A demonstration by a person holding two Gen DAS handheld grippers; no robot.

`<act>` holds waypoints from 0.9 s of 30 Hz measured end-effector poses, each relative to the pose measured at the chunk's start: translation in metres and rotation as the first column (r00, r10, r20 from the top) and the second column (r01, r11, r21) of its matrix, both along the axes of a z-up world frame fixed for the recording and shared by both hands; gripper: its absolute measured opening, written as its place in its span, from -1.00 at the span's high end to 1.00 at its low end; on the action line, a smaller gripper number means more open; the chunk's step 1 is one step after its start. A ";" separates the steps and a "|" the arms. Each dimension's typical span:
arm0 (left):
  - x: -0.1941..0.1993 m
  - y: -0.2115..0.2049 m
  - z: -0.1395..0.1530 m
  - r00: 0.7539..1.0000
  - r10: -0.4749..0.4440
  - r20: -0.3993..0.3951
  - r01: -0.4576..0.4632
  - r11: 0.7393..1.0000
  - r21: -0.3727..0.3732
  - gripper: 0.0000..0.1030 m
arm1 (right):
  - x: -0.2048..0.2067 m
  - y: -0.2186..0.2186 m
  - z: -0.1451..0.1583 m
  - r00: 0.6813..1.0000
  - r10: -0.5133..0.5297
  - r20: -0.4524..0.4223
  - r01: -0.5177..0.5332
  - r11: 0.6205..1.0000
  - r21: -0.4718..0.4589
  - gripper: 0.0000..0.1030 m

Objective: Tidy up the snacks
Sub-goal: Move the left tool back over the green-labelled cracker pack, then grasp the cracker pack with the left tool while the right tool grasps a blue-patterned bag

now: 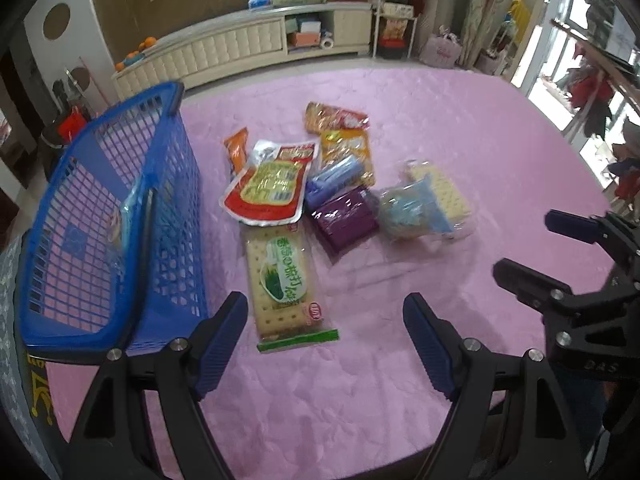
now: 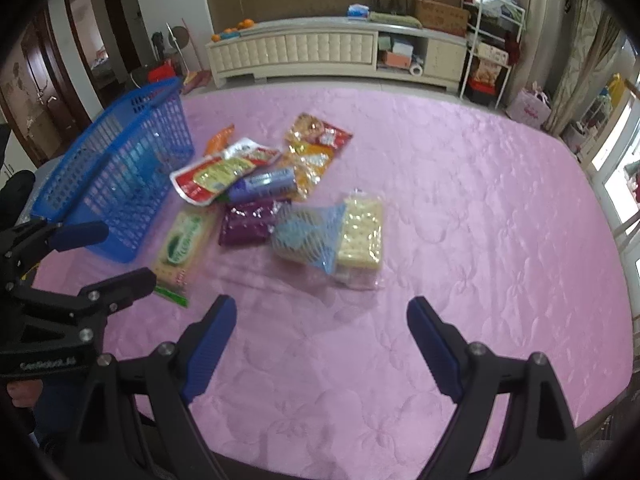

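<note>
Several snack packs lie in a pile on the pink cloth. Nearest my left gripper [image 1: 326,304] is a green-labelled cracker pack [image 1: 282,276], just beyond its open fingers. Behind it lie a red-and-green pouch [image 1: 272,184], a purple pack [image 1: 344,218], a blue roll [image 1: 334,178] and a clear cracker pack with blue print [image 1: 428,208]. A blue plastic basket [image 1: 120,216] stands at the left with one pack inside. My right gripper [image 2: 322,308] is open over bare cloth, short of the clear cracker pack [image 2: 340,236]. It also shows at the right of the left wrist view [image 1: 524,244].
The pink cloth [image 2: 480,208] covers a wide surface that drops off at the near edge. Beyond its far edge stand a cream low cabinet [image 2: 320,50] and a white shelf rack [image 2: 492,40]. Orange and yellow packs [image 1: 340,136] lie at the back of the pile.
</note>
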State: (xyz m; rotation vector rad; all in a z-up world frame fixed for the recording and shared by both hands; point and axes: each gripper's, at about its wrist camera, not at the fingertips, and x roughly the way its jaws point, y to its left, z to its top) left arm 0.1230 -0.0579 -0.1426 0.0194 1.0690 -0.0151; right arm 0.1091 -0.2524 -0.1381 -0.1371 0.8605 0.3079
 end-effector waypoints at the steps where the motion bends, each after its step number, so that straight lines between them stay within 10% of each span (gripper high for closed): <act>1: 0.003 0.002 -0.004 1.000 0.007 -0.009 -0.007 1.000 -0.002 -0.52 | 0.002 0.001 -0.003 1.000 -0.001 -0.004 0.001 1.000 -0.002 -0.74; 27: 0.068 0.025 -0.086 0.984 0.101 -0.146 -0.101 0.995 0.002 -0.41 | 0.046 0.010 -0.056 0.993 -0.030 -0.111 0.031 0.999 0.014 -0.74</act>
